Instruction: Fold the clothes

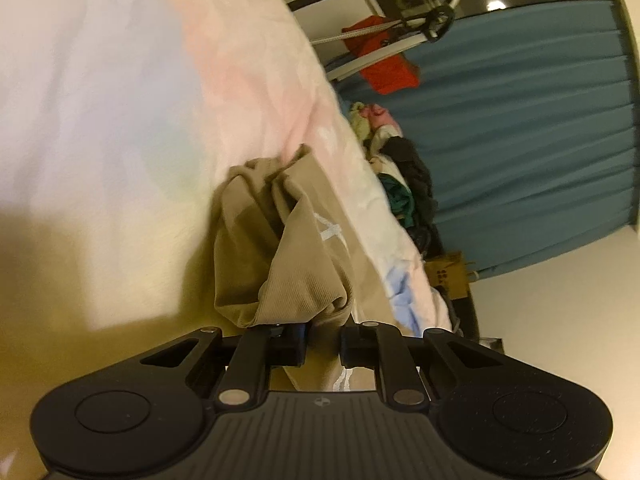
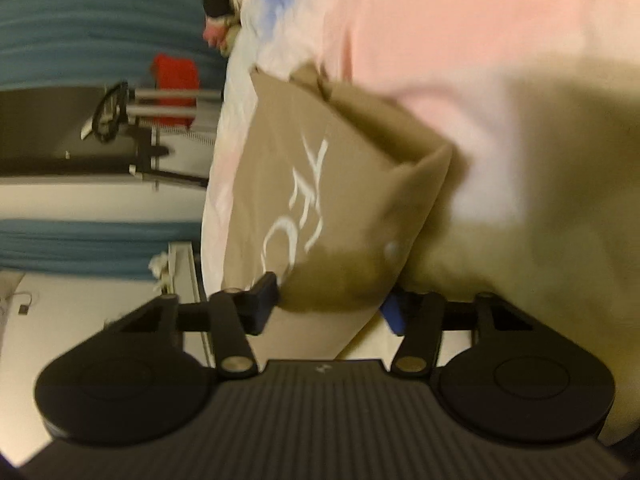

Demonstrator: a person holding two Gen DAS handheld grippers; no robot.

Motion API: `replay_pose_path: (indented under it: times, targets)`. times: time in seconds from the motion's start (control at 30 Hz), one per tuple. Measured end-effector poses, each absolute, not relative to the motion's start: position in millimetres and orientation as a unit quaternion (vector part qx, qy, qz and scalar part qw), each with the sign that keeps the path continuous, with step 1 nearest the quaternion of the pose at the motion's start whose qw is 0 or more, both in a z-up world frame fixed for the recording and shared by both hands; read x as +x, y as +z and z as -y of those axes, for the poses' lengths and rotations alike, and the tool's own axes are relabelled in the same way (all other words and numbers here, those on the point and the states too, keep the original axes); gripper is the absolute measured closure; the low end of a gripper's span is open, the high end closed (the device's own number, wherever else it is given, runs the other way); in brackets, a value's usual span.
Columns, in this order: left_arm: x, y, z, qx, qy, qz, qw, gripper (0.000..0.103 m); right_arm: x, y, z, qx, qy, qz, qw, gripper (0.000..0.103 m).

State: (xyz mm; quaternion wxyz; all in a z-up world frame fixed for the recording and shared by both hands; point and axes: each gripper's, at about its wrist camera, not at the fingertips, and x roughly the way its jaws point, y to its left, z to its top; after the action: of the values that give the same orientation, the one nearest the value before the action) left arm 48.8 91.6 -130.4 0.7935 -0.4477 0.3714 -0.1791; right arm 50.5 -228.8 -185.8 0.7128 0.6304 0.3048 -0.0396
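Gripping a bunched ribbed edge of the tan garment [image 1: 280,248], the left gripper [image 1: 323,342] has its fingers clamped on the fabric. Garment lies on the pastel pink-white bedsheet [image 1: 120,80], near the bed's edge. Clothes pile [image 1: 400,176] and teal curtain [image 1: 520,140] sit beyond. In the right view the right gripper [image 2: 332,300] has fingers apart, straddling the garment's corner; white lettering [image 2: 304,200] shows; blurred.
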Motion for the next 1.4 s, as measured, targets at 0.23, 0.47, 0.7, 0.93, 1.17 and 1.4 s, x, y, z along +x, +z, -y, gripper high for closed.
replay_pose_path:
  times: [0.23,0.47,0.7,0.93,1.17,1.4]
  targets:
    - [44.1,-97.7,-79.9,-0.422,-0.208,-0.356,0.807,0.088,40.4,-139.1,228.6,0.544,-0.043,-0.257,0.798,0.082]
    - [53.2,-29.8,-22.8,-0.398,-0.270,-0.385,0.787,0.088,10.3,-67.0,273.4,0.545,-0.034,-0.210,0.811,0.083]
    - [114.9,1.1,118.5,-0.331,-0.292,-0.440,0.782,0.088,19.5,-27.2,369.5,0.535,-0.097,-0.205,0.814,0.083]
    - [196.4,18.1,260.0,-0.316,-0.296,-0.385,0.815,0.088,99.9,5.9,466.2,0.466,-0.163,-0.176,0.852,0.083]
    - [229.5,-20.9,331.2,-0.262,-0.318,-0.349,0.842,0.088,135.0,-18.3,503.6,0.402,-0.205,-0.145,0.881,0.083]
    - [204.4,-131.9,304.3,-0.177,-0.317,-0.407,0.838,0.088,122.0,-129.1,493.4,0.411,-0.221,-0.245,0.850,0.083]
